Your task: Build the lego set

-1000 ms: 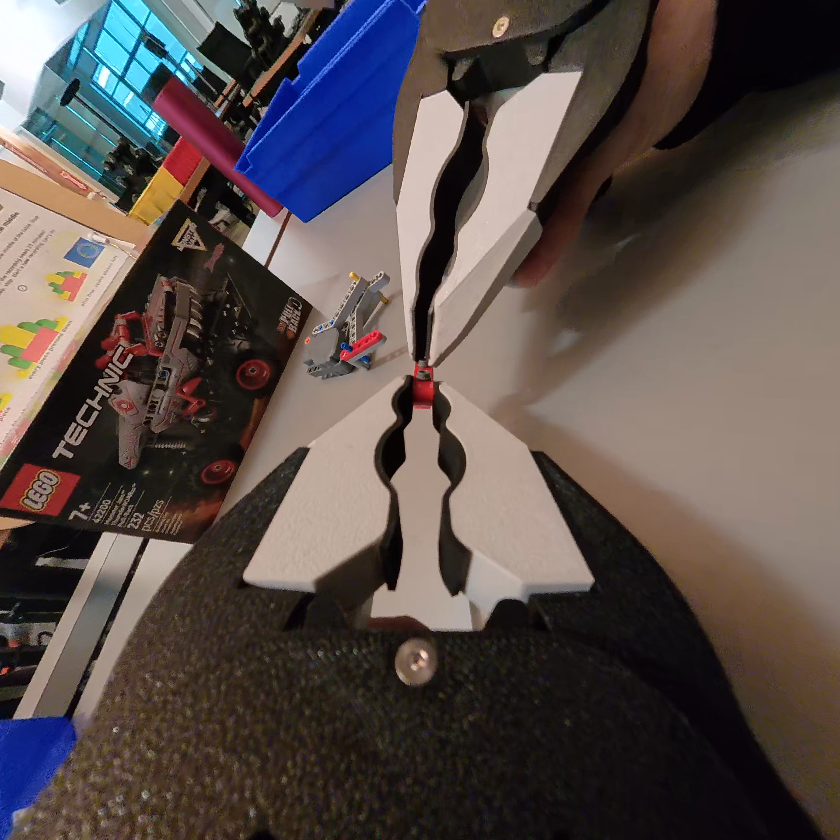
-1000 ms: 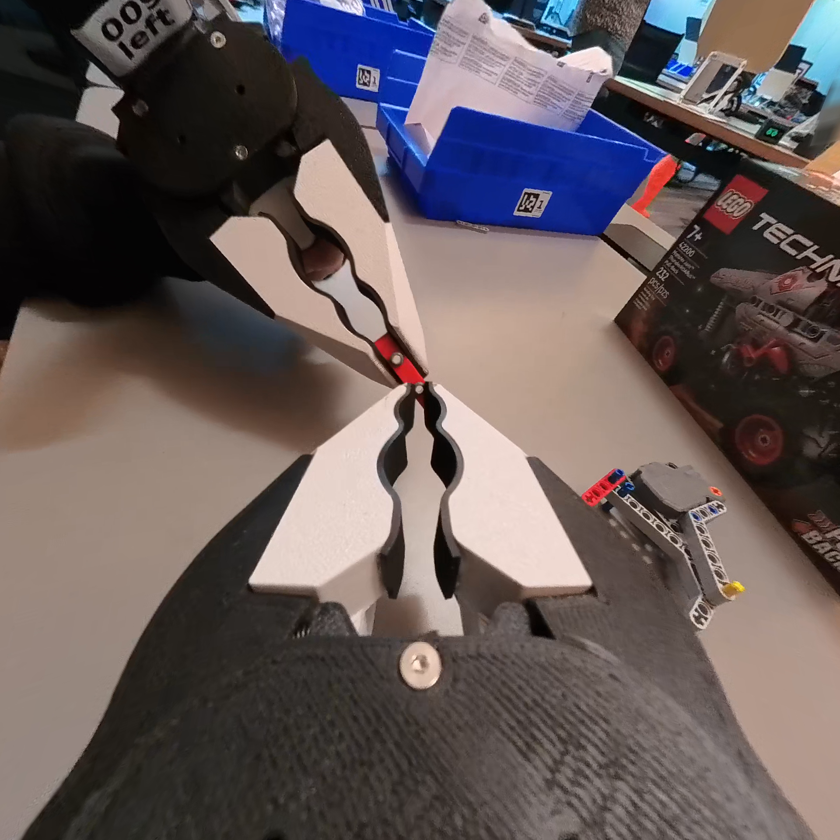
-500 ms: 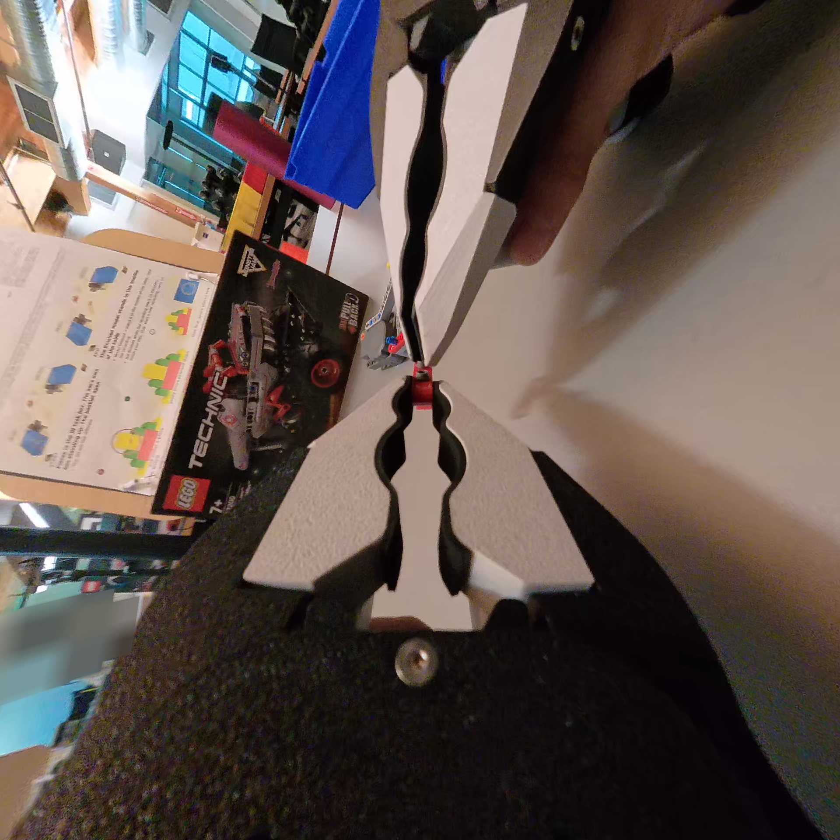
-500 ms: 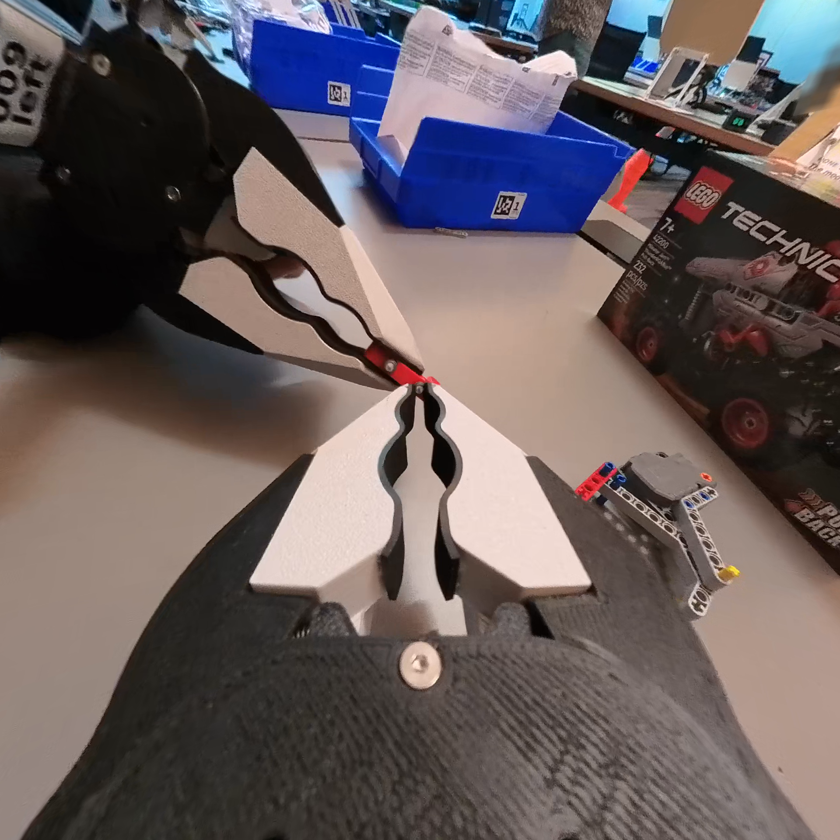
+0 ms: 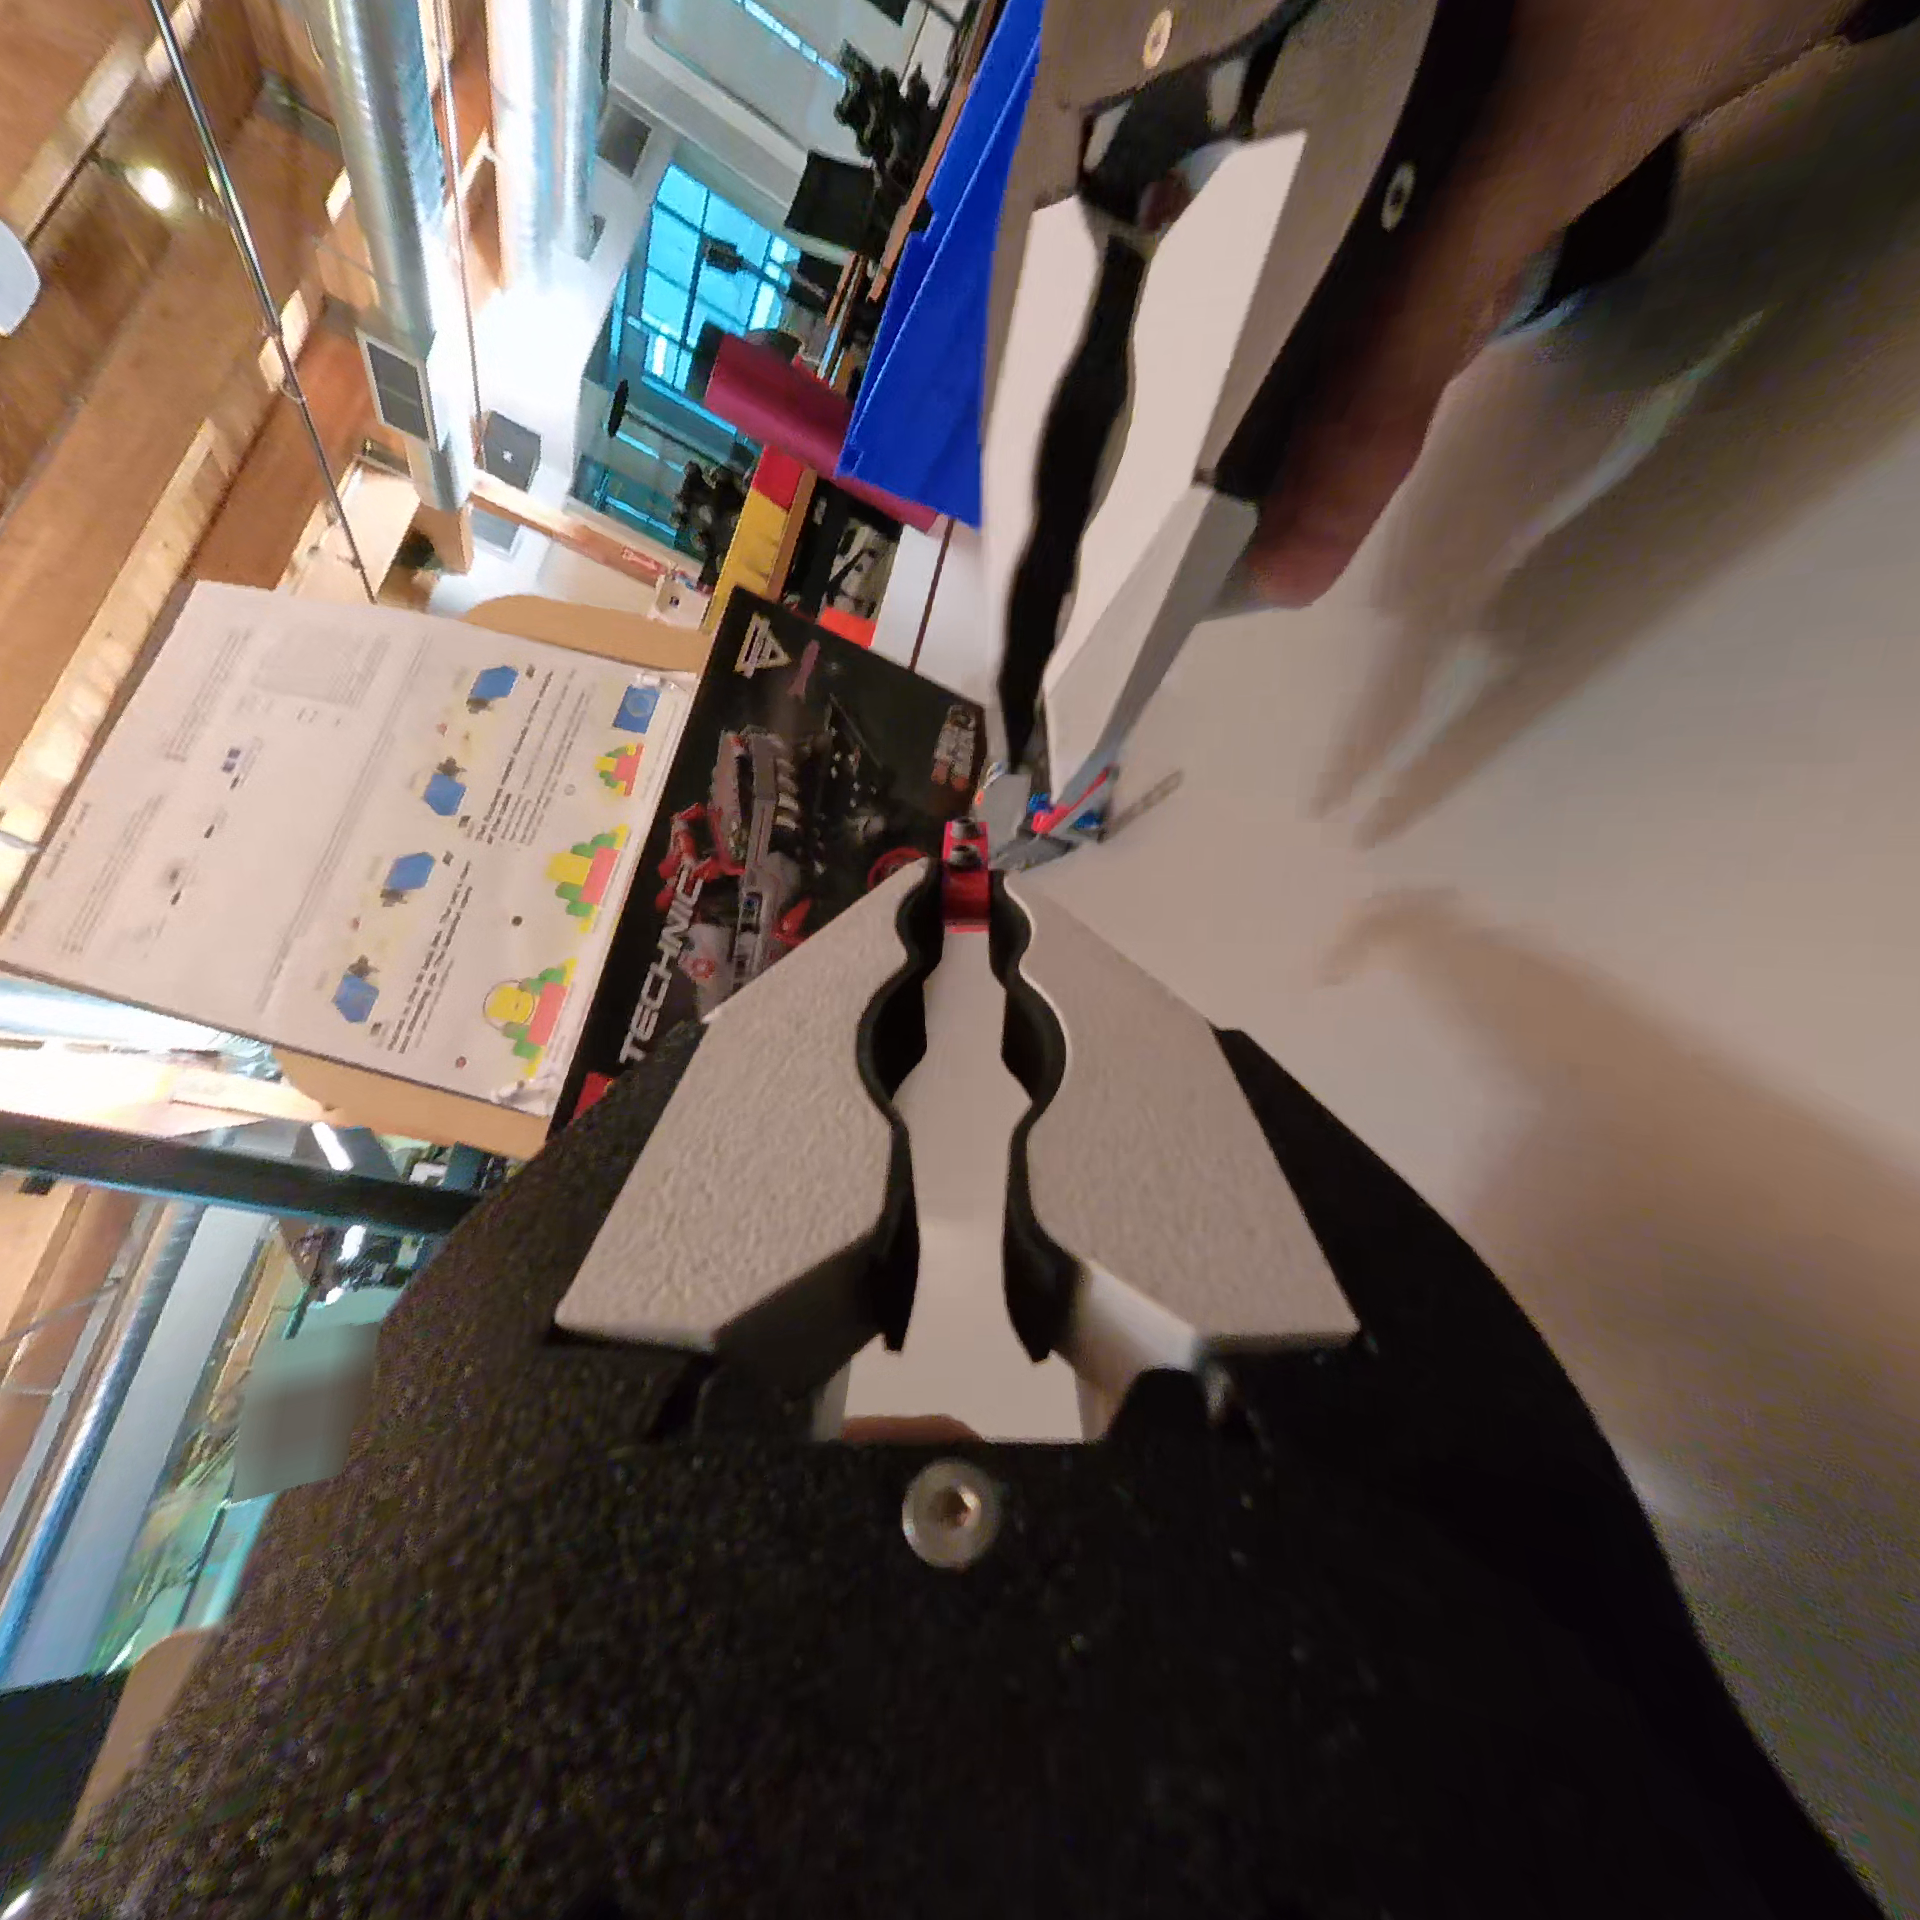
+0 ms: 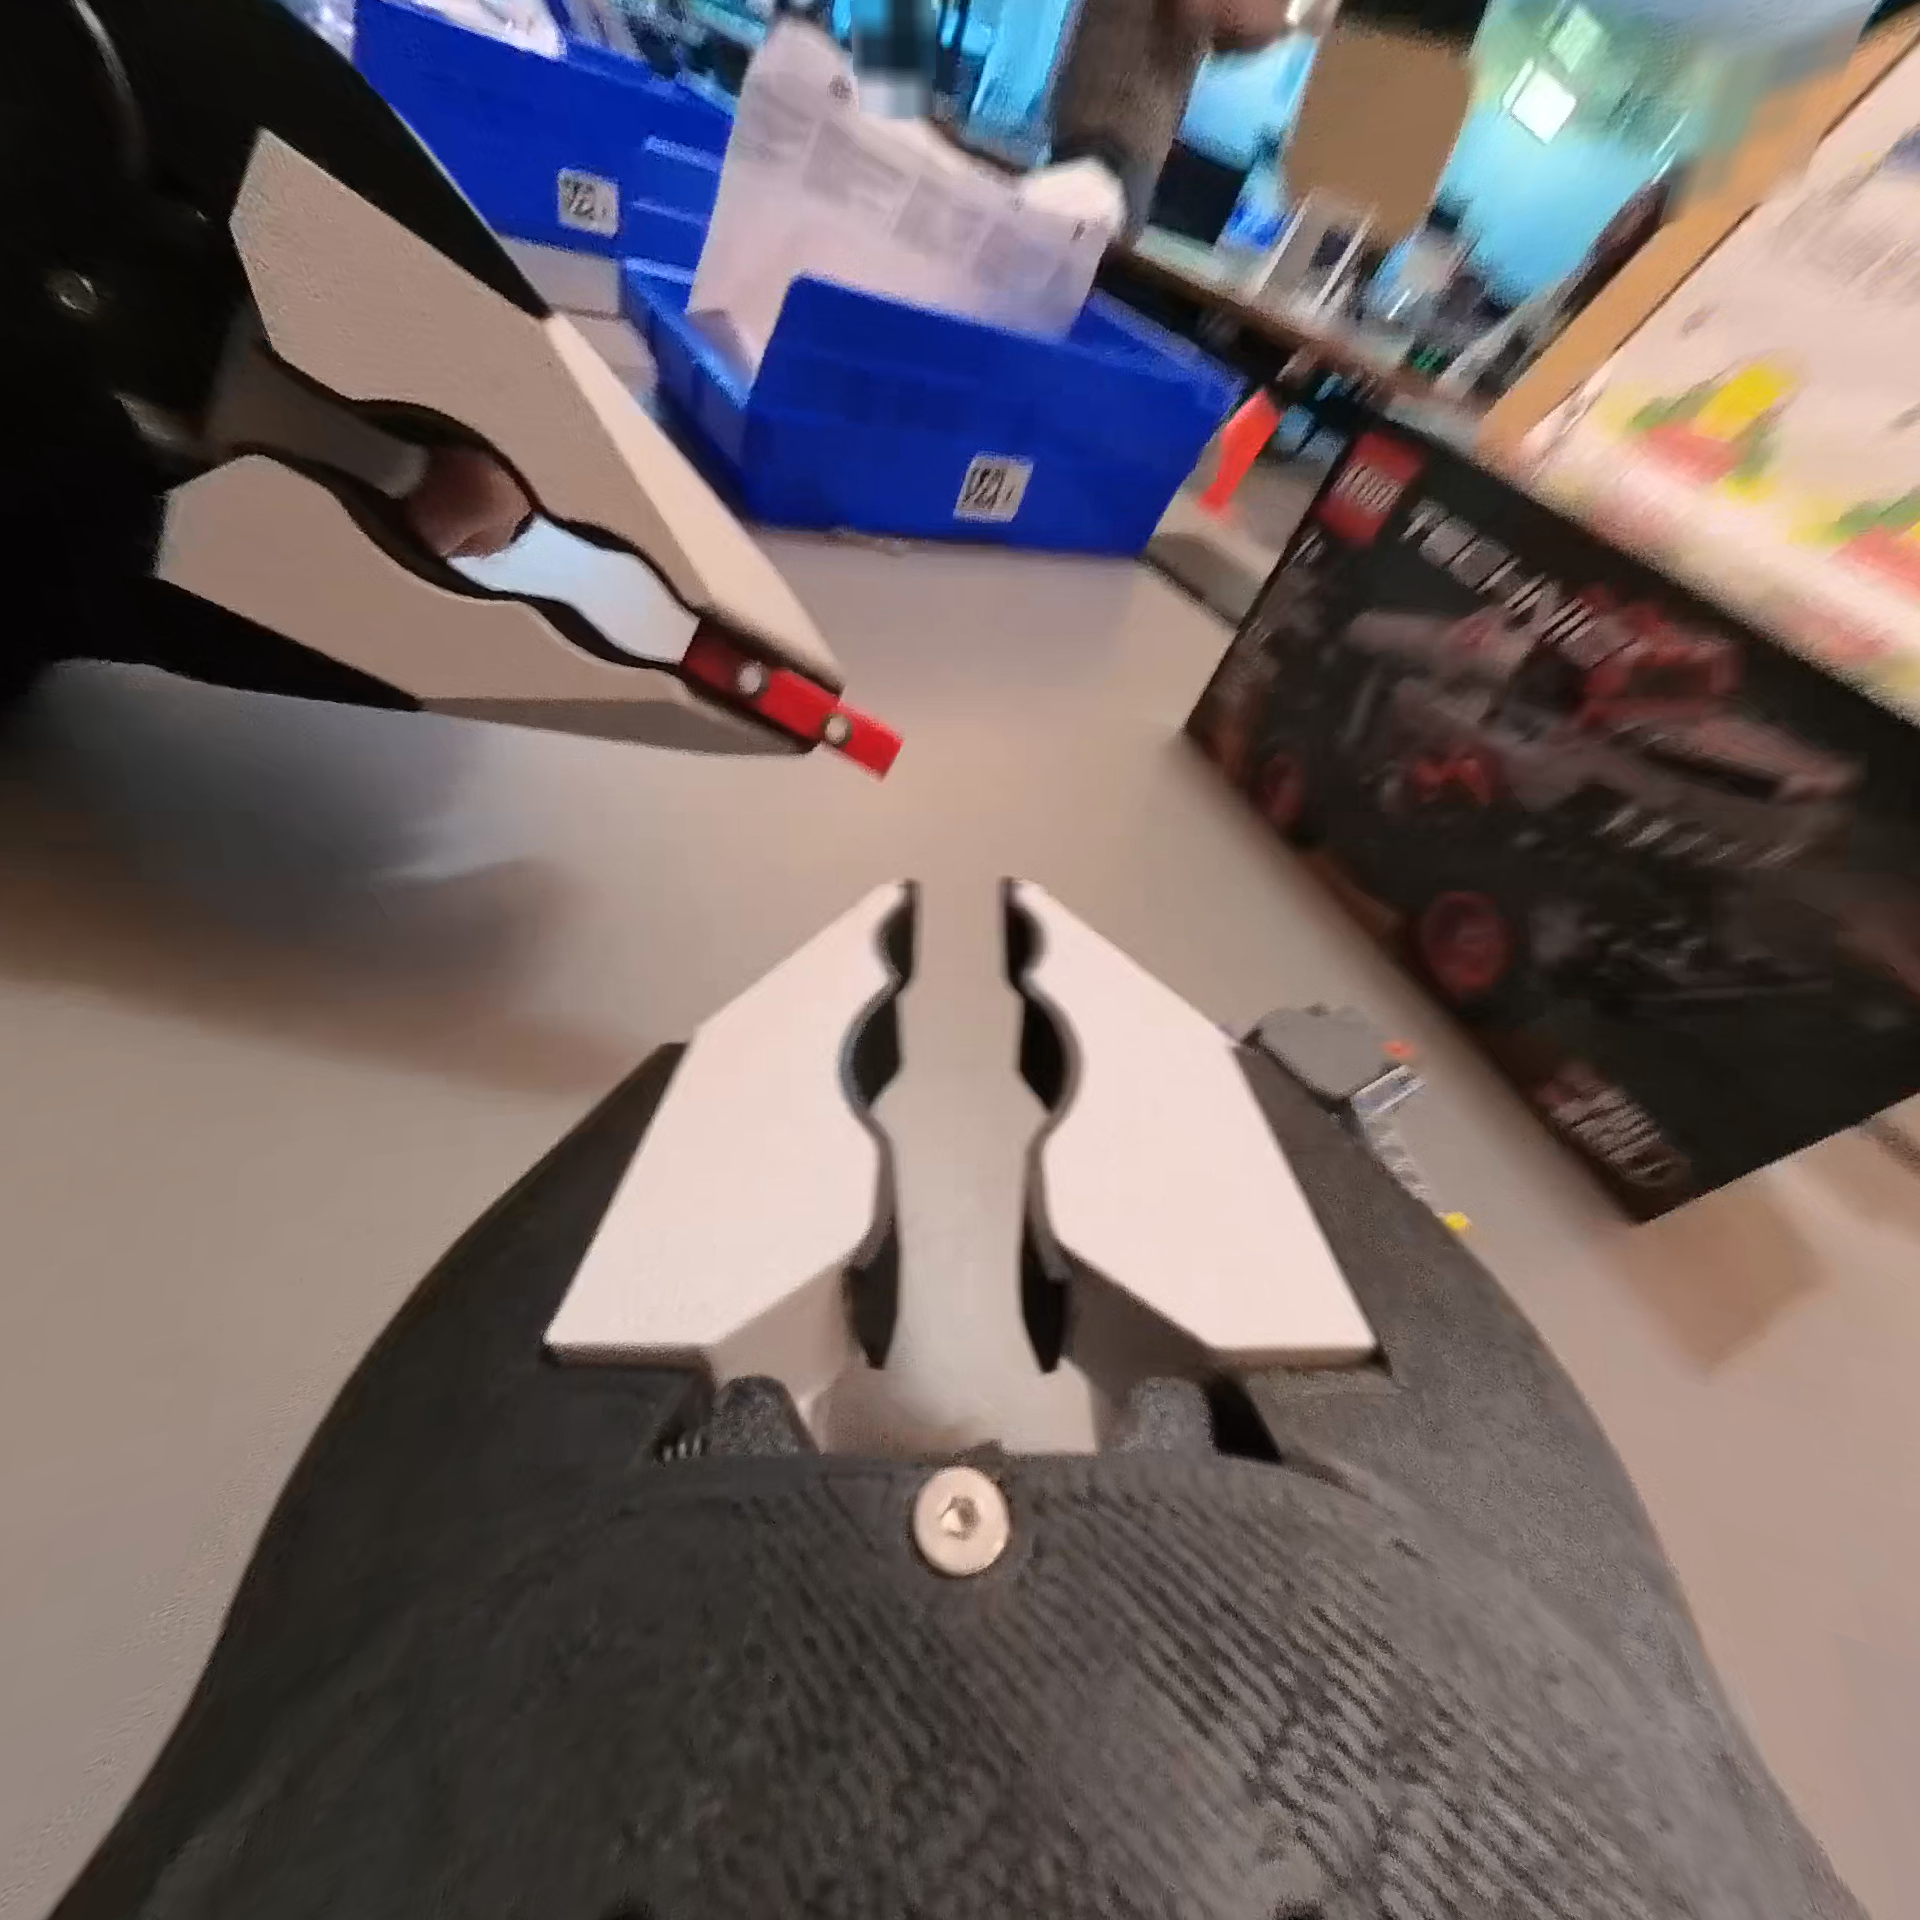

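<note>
My left gripper is shut on a small red Lego beam with a grey pin in its end. It holds the beam above the table. In the right wrist view the same beam sticks out of the left gripper's tips at upper left. My right gripper is open and empty, a short way back from the beam; it also shows in the left wrist view. The grey partial build lies on the table, partly hidden behind my right finger; it also shows in the left wrist view.
The black Lego set box stands on the table at right, also in the left wrist view. Blue bins with paper inside stand at the back. A printed instruction sheet leans behind the box. The pale table lies below both grippers. Only a small space, under 4 cm, lies between the two pairs of fingers.
My right gripper has opened and drawn back from the red beam, which it touched tip to tip before. The left gripper keeps the beam and has rolled further.
</note>
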The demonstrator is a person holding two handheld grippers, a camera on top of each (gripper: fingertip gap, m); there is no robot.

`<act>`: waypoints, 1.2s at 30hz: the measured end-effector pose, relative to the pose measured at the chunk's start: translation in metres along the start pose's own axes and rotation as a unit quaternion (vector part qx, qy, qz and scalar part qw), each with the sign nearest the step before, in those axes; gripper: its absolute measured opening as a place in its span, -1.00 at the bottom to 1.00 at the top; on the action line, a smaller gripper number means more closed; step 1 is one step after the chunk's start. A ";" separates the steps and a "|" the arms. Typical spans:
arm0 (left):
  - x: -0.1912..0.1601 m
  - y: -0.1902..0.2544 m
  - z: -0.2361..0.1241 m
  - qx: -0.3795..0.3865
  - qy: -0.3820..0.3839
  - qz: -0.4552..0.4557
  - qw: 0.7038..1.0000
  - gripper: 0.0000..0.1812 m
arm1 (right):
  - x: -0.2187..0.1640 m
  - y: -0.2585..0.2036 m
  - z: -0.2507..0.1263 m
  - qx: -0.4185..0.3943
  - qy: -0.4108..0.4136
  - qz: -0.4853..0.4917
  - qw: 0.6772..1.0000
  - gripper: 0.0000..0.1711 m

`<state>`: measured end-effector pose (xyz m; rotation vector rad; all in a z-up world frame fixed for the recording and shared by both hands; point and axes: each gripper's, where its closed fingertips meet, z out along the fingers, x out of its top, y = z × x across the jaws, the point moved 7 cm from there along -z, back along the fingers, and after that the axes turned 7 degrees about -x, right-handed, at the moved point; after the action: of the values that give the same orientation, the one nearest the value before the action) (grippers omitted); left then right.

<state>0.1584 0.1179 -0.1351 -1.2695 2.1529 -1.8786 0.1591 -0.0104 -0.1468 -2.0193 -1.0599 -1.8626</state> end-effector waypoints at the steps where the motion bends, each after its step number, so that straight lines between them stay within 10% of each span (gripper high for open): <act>1: 0.002 0.001 0.001 -0.015 0.011 -0.015 1.000 -0.94 | 0.002 -0.001 -0.001 -0.016 0.024 -0.033 0.999 -0.67; 4: 0.008 -0.002 0.002 -0.076 0.091 -0.172 0.978 -0.94 | 0.008 -0.012 -0.005 -0.040 0.067 -0.135 0.988 -0.56; 10: 0.005 -0.027 -0.004 -0.190 0.229 -0.541 0.787 -0.95 | 0.028 -0.022 -0.019 -0.090 0.155 -0.228 0.957 -0.60; 25: -0.012 -0.015 0.005 -0.342 0.272 -0.768 0.470 -0.94 | 0.029 -0.038 -0.022 -0.150 0.167 -0.415 0.882 -0.84; 31: -0.020 -0.007 0.009 -0.378 0.274 -0.787 0.403 -0.94 | 0.023 -0.042 -0.020 -0.165 0.151 -0.511 0.830 -0.86; 36: -0.023 -0.002 0.009 -0.390 0.269 -0.786 0.397 -0.94 | 0.019 -0.044 -0.019 -0.158 0.145 -0.536 0.817 -0.25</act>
<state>0.1800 0.1235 -0.1468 -4.7031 1.6529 -0.7378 0.1166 0.0171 -0.1395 -1.1534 -2.1668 -2.8723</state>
